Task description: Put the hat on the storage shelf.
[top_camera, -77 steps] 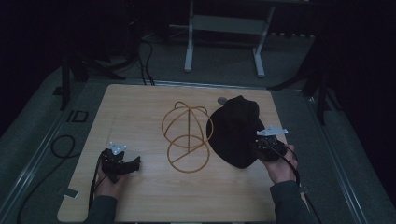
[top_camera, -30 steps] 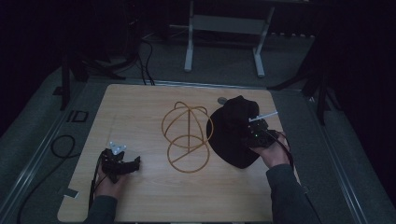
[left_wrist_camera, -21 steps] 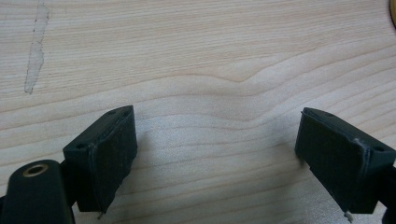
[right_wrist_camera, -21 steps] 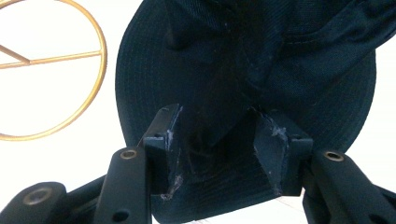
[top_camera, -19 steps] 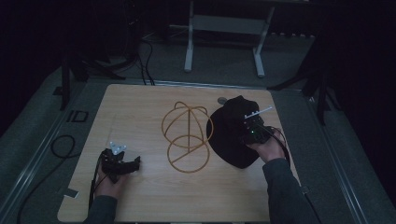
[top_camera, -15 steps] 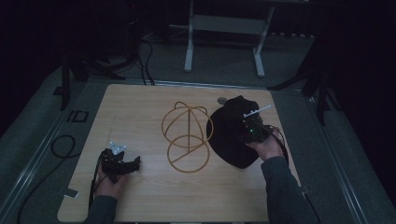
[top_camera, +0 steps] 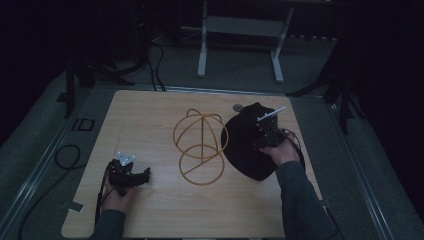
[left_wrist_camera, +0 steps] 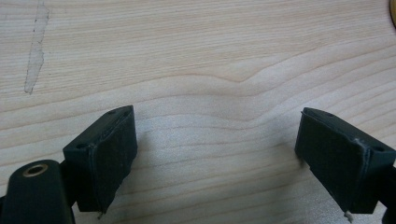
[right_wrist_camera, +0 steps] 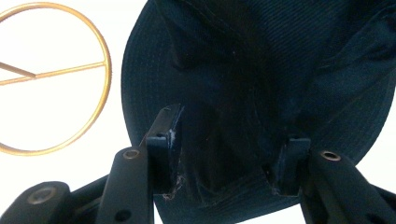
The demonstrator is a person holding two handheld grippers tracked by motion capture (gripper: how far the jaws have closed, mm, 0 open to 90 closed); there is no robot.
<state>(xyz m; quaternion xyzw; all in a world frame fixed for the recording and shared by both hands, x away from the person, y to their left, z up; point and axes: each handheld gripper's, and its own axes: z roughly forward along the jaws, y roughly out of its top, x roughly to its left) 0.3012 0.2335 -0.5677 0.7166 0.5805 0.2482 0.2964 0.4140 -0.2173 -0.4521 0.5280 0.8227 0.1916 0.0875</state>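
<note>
High view: I am looking down on a pale wooden table [top_camera: 150, 125]. My right gripper [top_camera: 264, 134] is sitting over a black cap [top_camera: 245, 150] that is lying on the right part of the table. Just left of the cap a gold wire stand [top_camera: 200, 145] is resting, its rings touching or nearly touching the cap's edge; I cannot tell which. My left gripper [top_camera: 131, 175] is idling near the table's front left, well apart from both things.

Left gripper view: the left gripper [left_wrist_camera: 233, 154] is hovering over bare wood with its jaws spread wide and nothing between them. A pale scuff [left_wrist_camera: 36, 51] is showing on the grain at upper left.

Right gripper view: the right gripper [right_wrist_camera: 229, 154] is straddling the cap [right_wrist_camera: 261, 70] near its brim, jaws partly open with dark fabric bunched between them; the pads are not yet pressed together on it. A ring of the wire stand [right_wrist_camera: 100, 93] is lying to the left of the brim.
</note>
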